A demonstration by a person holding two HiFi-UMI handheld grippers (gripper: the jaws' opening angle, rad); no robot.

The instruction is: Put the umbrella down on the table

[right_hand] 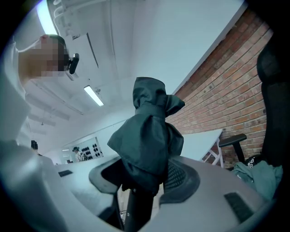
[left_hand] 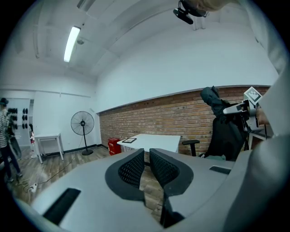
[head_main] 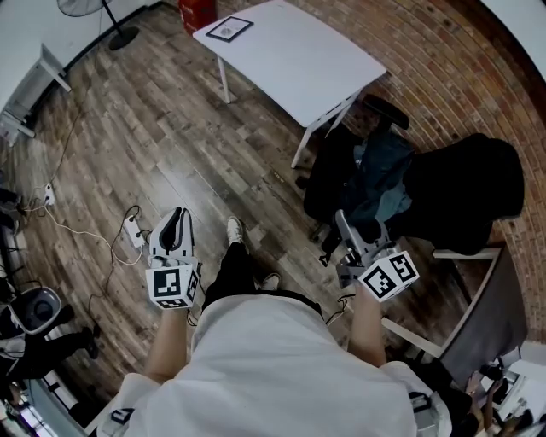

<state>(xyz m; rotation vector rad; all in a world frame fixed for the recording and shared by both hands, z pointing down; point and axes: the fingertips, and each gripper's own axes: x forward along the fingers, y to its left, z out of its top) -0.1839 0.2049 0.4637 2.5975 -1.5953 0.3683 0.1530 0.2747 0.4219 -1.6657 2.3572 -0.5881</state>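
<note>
We see a plain dark teal umbrella (right_hand: pixel 147 140) on a black shaft. The left gripper (left_hand: pixel 145 166) and right gripper (right_hand: pixel 144 176) are pale grey, with black pads in a fine mesh pattern. Each of the 2 carries a white cube (head_main: pixel 173 286) printed with black square markers. The desk (head_main: pixel 290 55) is white, and a black-edged card (head_main: pixel 229 29) lies on it. The floor (head_main: pixel 171 136) is grey-brown wood planking, the wall (head_main: pixel 426 51) red-brown brick with pale joints. The box (head_main: pixel 197 12) is red and the chair (head_main: pixel 465 192) black. Our shirt (head_main: pixel 281 367) is white, our trousers (head_main: pixel 232 273) black.
</note>
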